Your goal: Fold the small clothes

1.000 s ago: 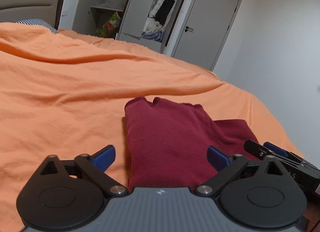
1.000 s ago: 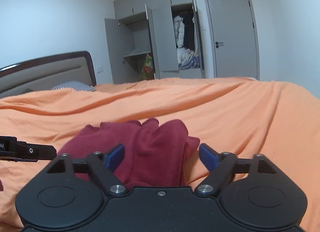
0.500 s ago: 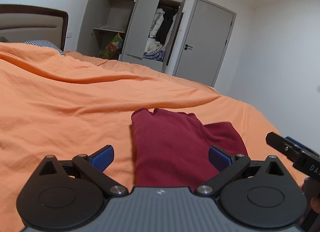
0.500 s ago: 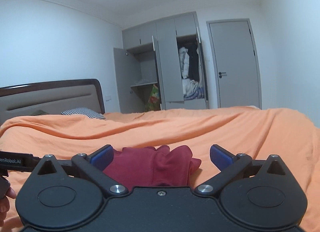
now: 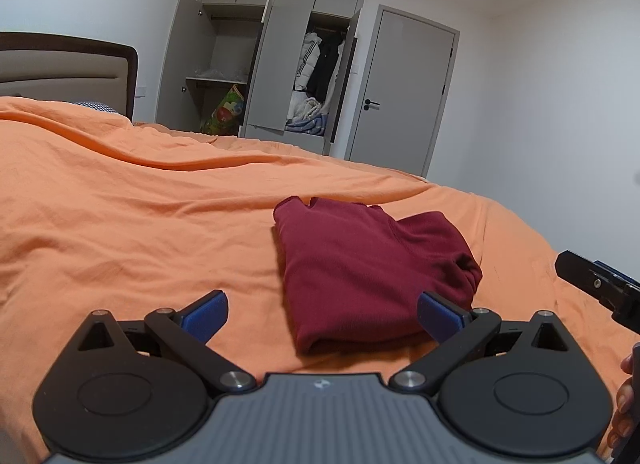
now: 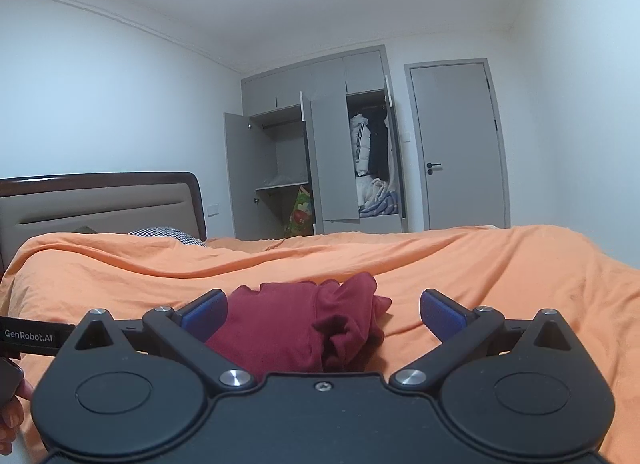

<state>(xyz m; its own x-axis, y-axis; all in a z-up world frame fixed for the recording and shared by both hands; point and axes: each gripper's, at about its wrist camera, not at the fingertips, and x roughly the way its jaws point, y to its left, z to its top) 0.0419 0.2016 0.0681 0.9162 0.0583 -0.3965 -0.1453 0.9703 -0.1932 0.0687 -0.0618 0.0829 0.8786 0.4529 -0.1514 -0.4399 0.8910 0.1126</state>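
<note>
A dark red garment point(image 5: 360, 264) lies folded into a compact bundle on the orange bedspread point(image 5: 140, 223). My left gripper point(image 5: 322, 314) hovers open just short of its near edge, nothing between the blue pads. From the right wrist view the same red garment point(image 6: 304, 324) shows bunched folds on its right side, and my right gripper point(image 6: 324, 314) stands open above and behind it, holding nothing. The right gripper's black body point(image 5: 600, 284) pokes in at the right edge of the left wrist view.
The orange bedspread point(image 6: 480, 264) stretches far around the garment. A padded headboard point(image 6: 100, 199) and a checked pillow point(image 6: 164, 232) sit at the far left. An open grey wardrobe point(image 6: 316, 167) with hanging clothes and a shut door point(image 6: 460, 143) stand beyond the bed. A hand point(image 5: 624, 404) shows at the right edge.
Both grippers have pulled back and risen away from the folded red garment, which now lies further ahead and untouched. Both stayed open throughout.
</note>
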